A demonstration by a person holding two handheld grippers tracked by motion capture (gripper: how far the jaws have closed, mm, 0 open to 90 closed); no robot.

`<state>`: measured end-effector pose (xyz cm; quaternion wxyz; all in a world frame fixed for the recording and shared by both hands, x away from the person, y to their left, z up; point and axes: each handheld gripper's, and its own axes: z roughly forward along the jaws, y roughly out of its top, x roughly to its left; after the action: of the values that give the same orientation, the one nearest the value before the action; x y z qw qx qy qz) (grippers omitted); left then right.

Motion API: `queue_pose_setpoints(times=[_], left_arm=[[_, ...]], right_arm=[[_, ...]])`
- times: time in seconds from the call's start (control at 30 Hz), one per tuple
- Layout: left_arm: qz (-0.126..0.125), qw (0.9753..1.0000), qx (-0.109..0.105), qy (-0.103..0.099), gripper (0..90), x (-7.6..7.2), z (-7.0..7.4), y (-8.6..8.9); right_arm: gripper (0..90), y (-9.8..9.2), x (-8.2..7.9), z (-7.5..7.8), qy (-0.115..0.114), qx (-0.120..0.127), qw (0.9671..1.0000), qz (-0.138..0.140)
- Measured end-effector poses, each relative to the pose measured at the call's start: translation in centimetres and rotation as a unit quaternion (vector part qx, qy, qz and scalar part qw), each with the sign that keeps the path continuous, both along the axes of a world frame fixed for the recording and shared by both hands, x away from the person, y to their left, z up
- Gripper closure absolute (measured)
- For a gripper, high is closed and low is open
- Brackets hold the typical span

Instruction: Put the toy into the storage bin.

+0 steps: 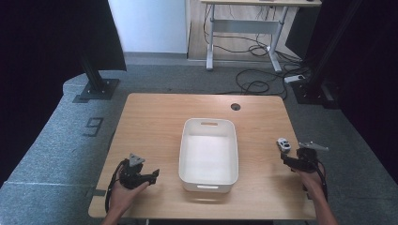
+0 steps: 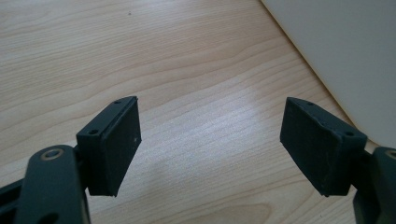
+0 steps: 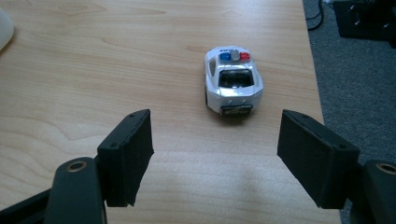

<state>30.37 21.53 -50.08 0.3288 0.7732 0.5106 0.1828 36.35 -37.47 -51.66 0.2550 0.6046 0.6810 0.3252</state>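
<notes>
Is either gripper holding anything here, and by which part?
Nothing is held. The right gripper is open just behind the small white toy police car; the left gripper is open over bare table.

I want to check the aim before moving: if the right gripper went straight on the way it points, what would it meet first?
The toy police car, probably: it sits just ahead of the open right gripper, slightly right of centre.

Digit "9" (image 1: 95,125) on the grey floor beside the table (image 1: 155,112)
</notes>
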Motion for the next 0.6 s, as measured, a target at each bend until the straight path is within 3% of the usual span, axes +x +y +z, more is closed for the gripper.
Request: queue_pose_setpoints(times=[0.6], left_arm=[[-0.001,1.0,0.004,0.006,21.0,0.5,-0.2,-0.1]], right_arm=[[28.1,-0.9,1.2,0.3,-0.002,-0.004,0.9999,-0.012]])
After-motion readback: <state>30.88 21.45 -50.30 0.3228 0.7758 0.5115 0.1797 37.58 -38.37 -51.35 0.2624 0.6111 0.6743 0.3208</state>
